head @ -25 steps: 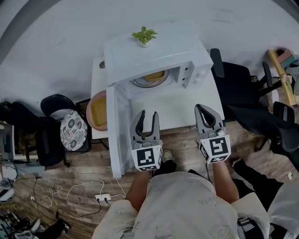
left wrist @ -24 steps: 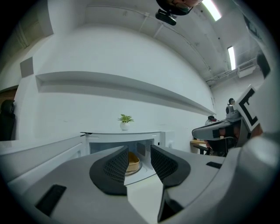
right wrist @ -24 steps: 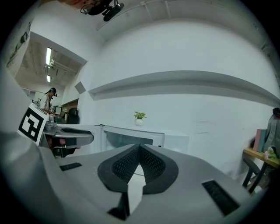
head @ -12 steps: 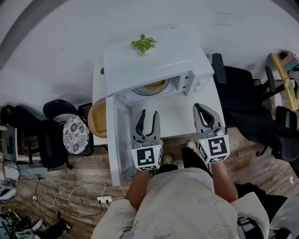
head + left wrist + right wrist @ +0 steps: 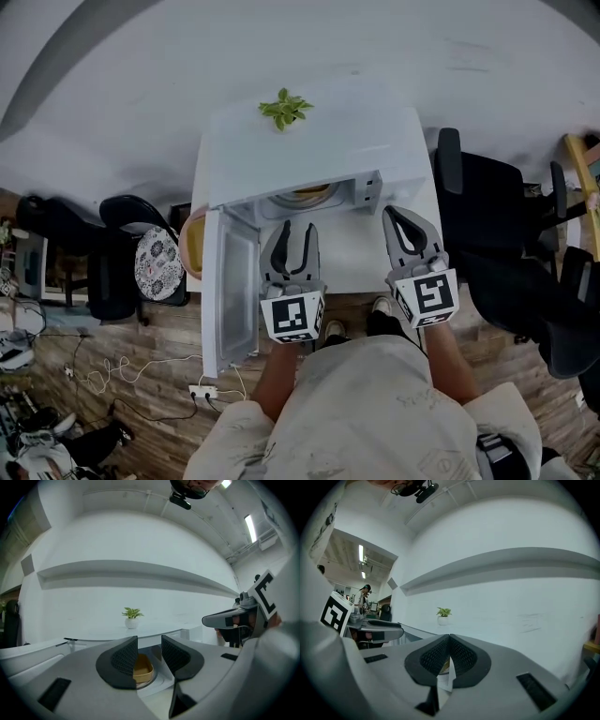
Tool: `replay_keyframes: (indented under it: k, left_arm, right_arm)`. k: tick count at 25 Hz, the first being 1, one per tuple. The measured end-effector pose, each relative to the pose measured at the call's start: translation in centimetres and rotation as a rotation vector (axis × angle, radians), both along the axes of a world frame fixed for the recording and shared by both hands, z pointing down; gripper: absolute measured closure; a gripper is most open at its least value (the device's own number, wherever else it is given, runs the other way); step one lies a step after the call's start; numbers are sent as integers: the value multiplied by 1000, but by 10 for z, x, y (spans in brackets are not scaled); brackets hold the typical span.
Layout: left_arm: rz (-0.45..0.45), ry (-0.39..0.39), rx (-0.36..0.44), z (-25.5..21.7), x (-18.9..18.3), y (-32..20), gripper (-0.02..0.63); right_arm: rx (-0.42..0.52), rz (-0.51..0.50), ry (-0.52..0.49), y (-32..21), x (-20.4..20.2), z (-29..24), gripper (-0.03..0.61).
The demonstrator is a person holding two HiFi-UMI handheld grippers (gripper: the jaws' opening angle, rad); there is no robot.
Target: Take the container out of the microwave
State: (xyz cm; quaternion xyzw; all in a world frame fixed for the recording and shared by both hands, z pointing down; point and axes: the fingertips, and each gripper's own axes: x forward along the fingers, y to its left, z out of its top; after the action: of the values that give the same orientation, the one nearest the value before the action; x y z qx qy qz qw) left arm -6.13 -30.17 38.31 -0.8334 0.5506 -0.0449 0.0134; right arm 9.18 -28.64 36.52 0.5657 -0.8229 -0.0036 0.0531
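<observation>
White table (image 5: pixel 361 253) bears the open microwave (image 5: pixel 309 141), container (image 5: pixel 142 669) inside; I hold left gripper (image 5: pixel 150 645) spread, right gripper (image 5: pixel 449 641) clenched empty.

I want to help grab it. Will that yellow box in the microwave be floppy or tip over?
Probably stiff: the container keeps straight, even walls. It is unlikely to tip, being low and wide. It may slide on the smooth turntable plate.

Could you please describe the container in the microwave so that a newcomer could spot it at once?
Find the white microwave with the small plant on top and its door swung open. Inside, on the round turntable, sits the container: a shallow tan tub, the only thing on it.
</observation>
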Motion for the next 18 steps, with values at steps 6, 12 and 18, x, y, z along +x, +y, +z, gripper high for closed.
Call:
replay_keyframes:
  k: [6,12,18]
  left_arm:
    - [-65,-14,-6,-2,12,-13,453]
    - [-128,-32,-12,-1,18,-18,453]
    - [-105,-24,-14,11,11,-25,453]
  right_arm:
    - [-5,-92,-34,-21,5,3,563]
    - [-26,-174,-44,-31,2,9,563]
    - [-33,-171,-36,-35,-11,15,563]
